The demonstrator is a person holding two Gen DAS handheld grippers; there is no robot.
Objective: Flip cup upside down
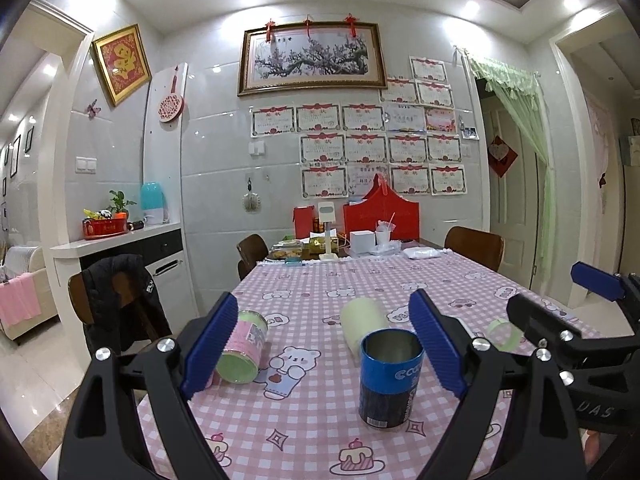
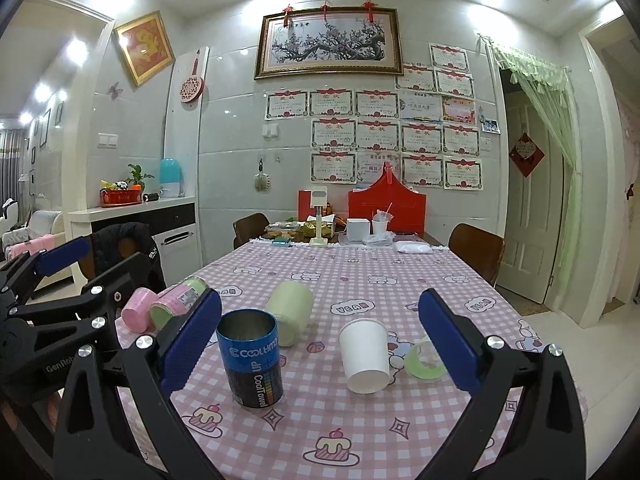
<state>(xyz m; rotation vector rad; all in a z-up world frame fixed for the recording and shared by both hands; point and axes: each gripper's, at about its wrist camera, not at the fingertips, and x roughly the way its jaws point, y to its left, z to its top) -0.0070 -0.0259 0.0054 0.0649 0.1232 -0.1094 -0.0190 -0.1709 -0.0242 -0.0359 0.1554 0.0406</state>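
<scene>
A white paper cup (image 2: pixel 366 356) stands upside down on the pink checked tablecloth (image 2: pixel 360 280), between the fingers of my open, empty right gripper (image 2: pixel 320 344). A blue tin (image 2: pixel 251 358) stands upright with its mouth open, left of the cup; it also shows in the left wrist view (image 1: pixel 390 376). My left gripper (image 1: pixel 324 348) is open and empty, with the blue tin just inside its right finger (image 1: pixel 436 348). The white cup is hidden in the left wrist view.
A pale green cup (image 2: pixel 292 310) lies on its side behind the tin. A pink-and-green can (image 1: pixel 242 348) lies at the left, a pink cup (image 2: pixel 138 310) beside it. A green tape ring (image 2: pixel 424 360) lies right of the cup. Boxes and chairs are at the far end.
</scene>
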